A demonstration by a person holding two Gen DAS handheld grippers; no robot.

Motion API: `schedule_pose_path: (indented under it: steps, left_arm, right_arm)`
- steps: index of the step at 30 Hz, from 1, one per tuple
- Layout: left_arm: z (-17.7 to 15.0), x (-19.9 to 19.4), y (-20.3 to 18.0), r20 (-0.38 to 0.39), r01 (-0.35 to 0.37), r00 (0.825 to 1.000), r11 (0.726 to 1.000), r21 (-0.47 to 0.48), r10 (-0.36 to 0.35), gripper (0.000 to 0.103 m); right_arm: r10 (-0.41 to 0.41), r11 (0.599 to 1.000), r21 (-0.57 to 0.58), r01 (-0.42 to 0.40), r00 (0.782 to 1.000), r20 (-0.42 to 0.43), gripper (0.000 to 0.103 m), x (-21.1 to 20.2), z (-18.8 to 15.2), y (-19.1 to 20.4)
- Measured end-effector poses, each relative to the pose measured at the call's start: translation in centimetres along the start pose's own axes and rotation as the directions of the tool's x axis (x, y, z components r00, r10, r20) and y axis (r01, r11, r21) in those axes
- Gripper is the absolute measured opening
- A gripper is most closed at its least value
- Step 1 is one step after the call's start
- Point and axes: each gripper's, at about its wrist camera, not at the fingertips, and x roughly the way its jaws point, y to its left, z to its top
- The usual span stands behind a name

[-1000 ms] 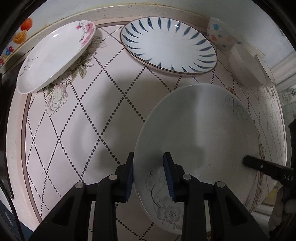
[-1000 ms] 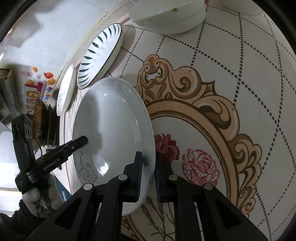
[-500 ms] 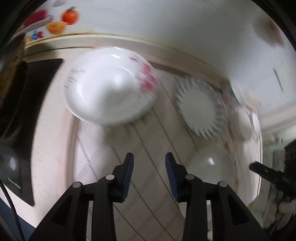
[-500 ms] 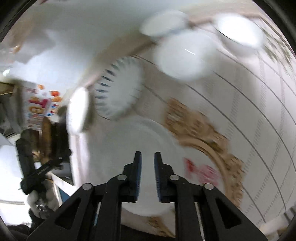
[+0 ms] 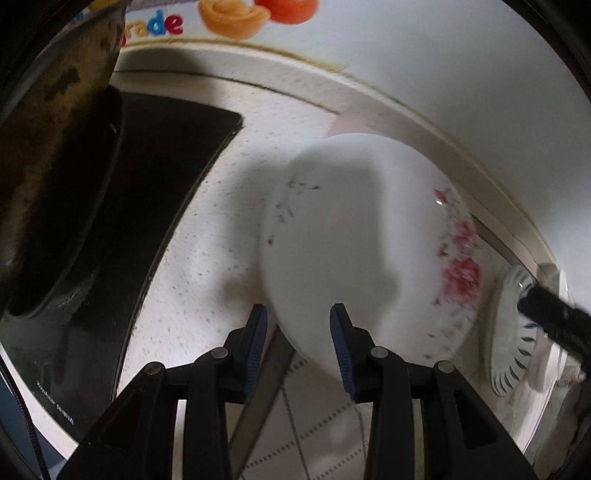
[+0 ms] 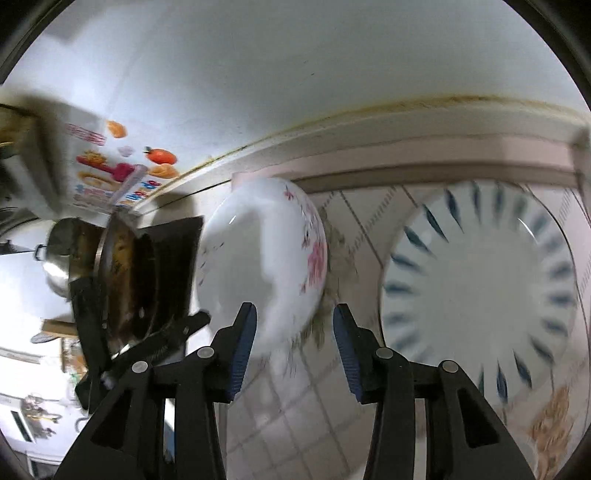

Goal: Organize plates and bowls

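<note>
A wall sticker (image 5: 162,24) reads "rade". Two plates are in sight: the pink-flowered plate (image 5: 369,251) lies just ahead of the left gripper (image 5: 298,332), the blue-rayed plate (image 6: 480,284) to its right. Both the left and the right gripper (image 6: 291,332) gape empty
</note>
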Motion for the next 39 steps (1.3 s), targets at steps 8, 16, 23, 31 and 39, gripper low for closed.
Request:
schedule_pose_path:
  steps: [8,16,23,31,39]
  left_arm:
    - [0.7,2.4,1.5,-0.031,-0.006,1.0,1.0,-0.003,0.006,0.033]
    - [1.7,3.3,2.5,-0.025,0.056,0.998,0.998,-0.032,-0.056,0.033]
    - [0.9,3.0,3.4,0.02,0.038,0.999,0.999,-0.019,-0.038,0.024]
    - [0.6,1.9,2.8,0.038,0.043,0.998,0.999,0.001,-0.043,0.022]
    - [-1.2,-0.9,2.0,0.057,0.066,0.996,0.997,0.051,-0.068,0.022]
  right_arm:
    - [-0.118,0.992,-0.05,0.117,0.993,-0.018,0.046,5.4,5.7,0.1]
    - [-0.066,0.998,-0.017,0.065,0.996,-0.066,0.03,8.4,7.2,-1.6]
    - [-0.053,0.998,-0.047,0.052,0.998,-0.026,0.014,9.0,6.6,-1.6]
    - [-0.034,0.998,-0.062,0.033,0.999,-0.017,0.014,8.0,5.7,-2.0]
    - [-0.024,0.996,-0.084,0.025,1.0,0.009,0.014,5.1,4.4,-2.2]
